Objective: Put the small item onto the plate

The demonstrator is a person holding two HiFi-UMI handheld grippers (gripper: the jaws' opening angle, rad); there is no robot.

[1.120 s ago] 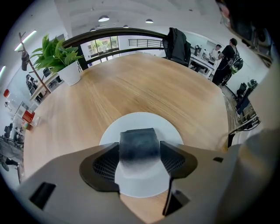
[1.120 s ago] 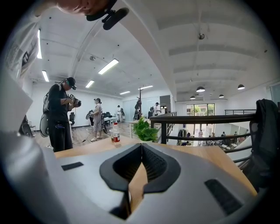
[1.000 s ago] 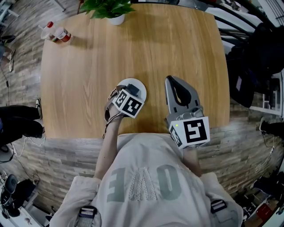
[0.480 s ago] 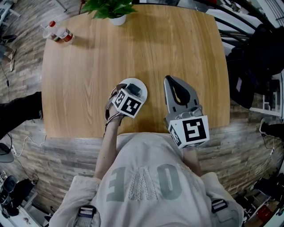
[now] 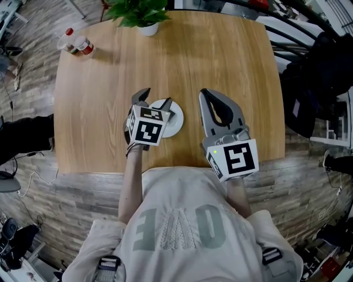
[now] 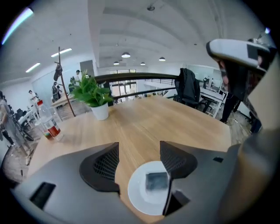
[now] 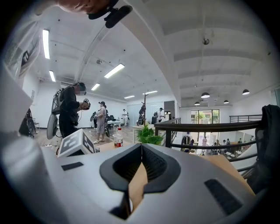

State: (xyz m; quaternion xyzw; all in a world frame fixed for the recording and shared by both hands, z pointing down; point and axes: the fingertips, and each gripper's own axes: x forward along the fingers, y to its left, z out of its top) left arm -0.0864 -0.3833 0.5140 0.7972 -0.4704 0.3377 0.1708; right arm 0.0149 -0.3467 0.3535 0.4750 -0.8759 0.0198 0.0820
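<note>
The small item (image 6: 156, 180), a flat, dark, squarish block, lies on the smooth, round white plate (image 6: 138, 194) toward the near edge of the wood-grain desk (image 5: 220, 55). The left hand-held gripper (image 6: 140, 162) hangs released over it, ribbed jaws apart around nothing. It is best lifted straight up, so that no jaw clips the plate's rim. The right hand-held gripper (image 7: 140, 170), right of the plate, is clenched empty.

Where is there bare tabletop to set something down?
Bare: the middle of the table, between the potted plant, the bottles and the plate; also its right side beyond the right gripper. Crowded: the near edge, where the left gripper hovers at the plate.
</note>
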